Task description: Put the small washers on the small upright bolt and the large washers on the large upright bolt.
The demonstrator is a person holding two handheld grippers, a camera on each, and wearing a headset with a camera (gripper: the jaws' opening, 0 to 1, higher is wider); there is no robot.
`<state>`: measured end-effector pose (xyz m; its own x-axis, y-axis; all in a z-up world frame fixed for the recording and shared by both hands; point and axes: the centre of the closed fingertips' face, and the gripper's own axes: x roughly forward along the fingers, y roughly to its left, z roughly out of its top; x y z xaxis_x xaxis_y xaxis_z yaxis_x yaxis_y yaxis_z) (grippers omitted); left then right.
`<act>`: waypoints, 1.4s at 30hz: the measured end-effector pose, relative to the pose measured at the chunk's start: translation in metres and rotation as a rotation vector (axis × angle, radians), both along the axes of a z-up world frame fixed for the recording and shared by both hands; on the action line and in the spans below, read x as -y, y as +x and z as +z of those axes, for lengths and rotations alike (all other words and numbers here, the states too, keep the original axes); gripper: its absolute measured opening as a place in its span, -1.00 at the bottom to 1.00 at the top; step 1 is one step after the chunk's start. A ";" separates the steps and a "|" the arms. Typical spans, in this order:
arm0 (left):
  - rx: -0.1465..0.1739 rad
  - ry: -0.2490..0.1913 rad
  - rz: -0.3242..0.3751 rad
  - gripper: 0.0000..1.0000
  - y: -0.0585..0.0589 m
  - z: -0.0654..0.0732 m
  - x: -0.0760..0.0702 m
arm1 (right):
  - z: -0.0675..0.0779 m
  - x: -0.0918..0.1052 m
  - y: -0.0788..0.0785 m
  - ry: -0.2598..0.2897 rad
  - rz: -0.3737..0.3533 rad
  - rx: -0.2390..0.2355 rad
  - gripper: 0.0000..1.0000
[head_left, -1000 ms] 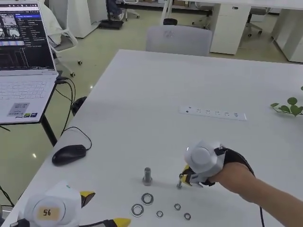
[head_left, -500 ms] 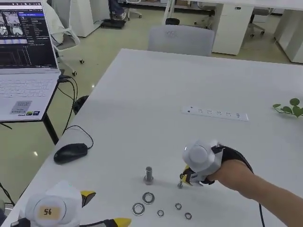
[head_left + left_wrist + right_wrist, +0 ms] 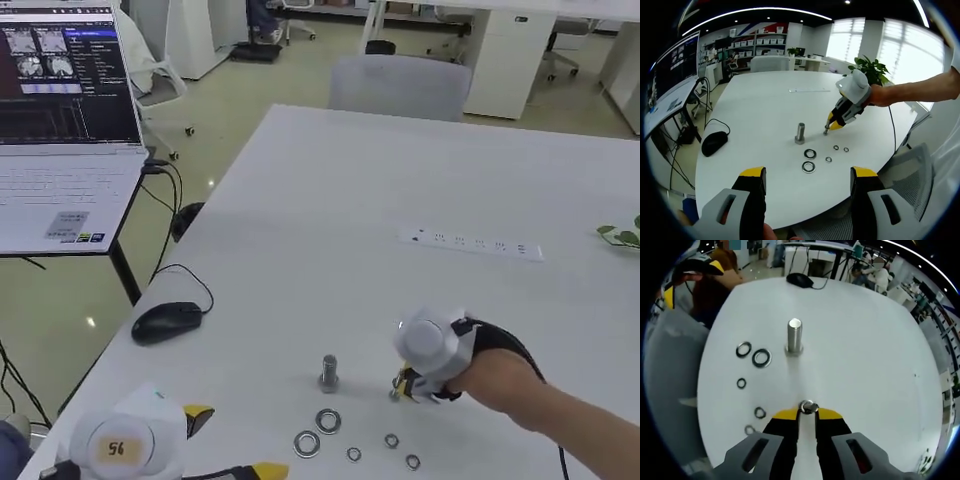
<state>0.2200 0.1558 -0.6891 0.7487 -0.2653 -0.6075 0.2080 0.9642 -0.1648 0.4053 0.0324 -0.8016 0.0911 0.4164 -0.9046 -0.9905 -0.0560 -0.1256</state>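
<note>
Right tool (image 3: 808, 413): jaws almost pressed together, tips on either side of the small upright bolt (image 3: 809, 406), dead ahead and touching; cannot tell if a washer is pinched there. Loose small washers (image 3: 760, 412) lie just left of the tips, and the large bolt (image 3: 794, 335) stands farther ahead with the large washers (image 3: 761, 358) to its left. Left tool (image 3: 807, 175) is spread, empty and well back, so the right one is nearer.

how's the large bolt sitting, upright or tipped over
Upright. The large bolt stands on its head on the white table, shank pointing straight up in all three views.
</note>
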 end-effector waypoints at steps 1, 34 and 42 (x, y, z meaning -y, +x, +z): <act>0.001 -0.001 0.001 0.36 0.000 0.000 0.000 | -0.002 -0.001 0.000 0.002 -0.002 0.001 -0.75; 0.014 -0.007 -0.001 0.36 -0.002 0.001 0.006 | -0.019 0.035 -0.039 0.055 -0.070 -0.149 -0.70; 0.020 -0.003 -0.019 0.36 0.000 0.004 0.011 | -0.020 0.043 -0.060 0.061 -0.029 -0.173 -0.69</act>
